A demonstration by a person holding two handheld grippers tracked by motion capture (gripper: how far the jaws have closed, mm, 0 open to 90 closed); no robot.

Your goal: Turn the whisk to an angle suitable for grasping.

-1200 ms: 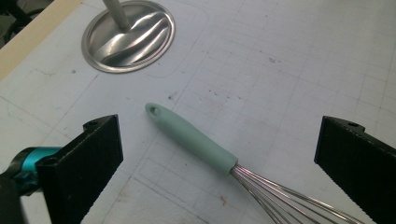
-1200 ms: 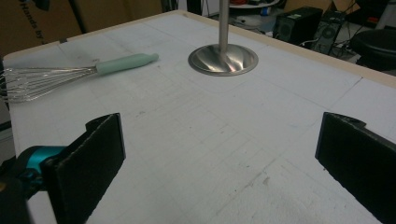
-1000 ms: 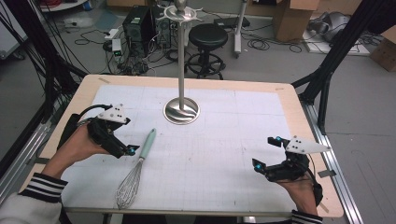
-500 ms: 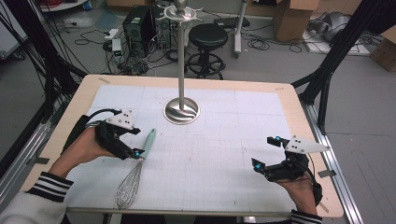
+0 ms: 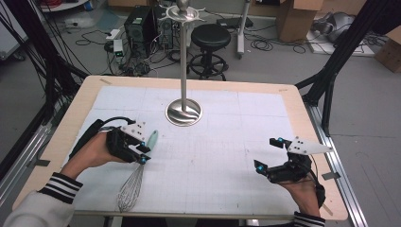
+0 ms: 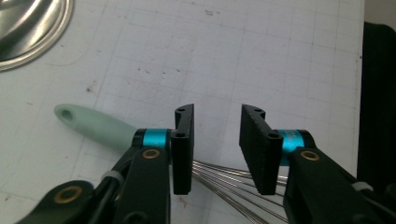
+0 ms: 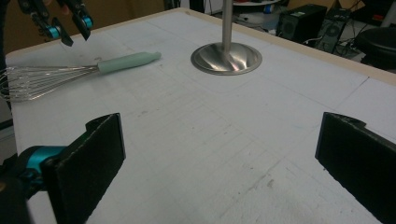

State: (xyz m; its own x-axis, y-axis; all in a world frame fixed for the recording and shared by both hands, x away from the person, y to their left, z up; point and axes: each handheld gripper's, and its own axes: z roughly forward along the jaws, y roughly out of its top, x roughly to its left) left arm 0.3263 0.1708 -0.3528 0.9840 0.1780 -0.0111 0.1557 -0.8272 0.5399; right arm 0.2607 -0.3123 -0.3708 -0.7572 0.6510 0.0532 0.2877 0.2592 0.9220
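Across the whole scene lies the bench, a pale wooden top covered by a white gridded mat. Toward its far side stands a metal stand, a tall thin pole rising from a round polished base and ending in a hooked crown at the top; the base also shows in the right gripper view and at the upper left corner of the left gripper view.

Next in size is the whisk, lying flat on the mat at the person's left. Its wire balloon points toward the near edge of the bench, and its mint-green handle points away toward the stand's base, near it but apart.

Over the whisk sits the left gripper, held in a hand with a striped cuff. Its jaws have just been closing and now stand part-way shut, pointing down over the spot where the wires gather near the handle. In the left gripper view the wires run beneath and between the two black pads, a clear gap remains between the pads, and neither pad presses on the whisk.

At the near right corner the right gripper rests low over bare mat, its jaws spread wide with nothing between them, well apart from the whisk.
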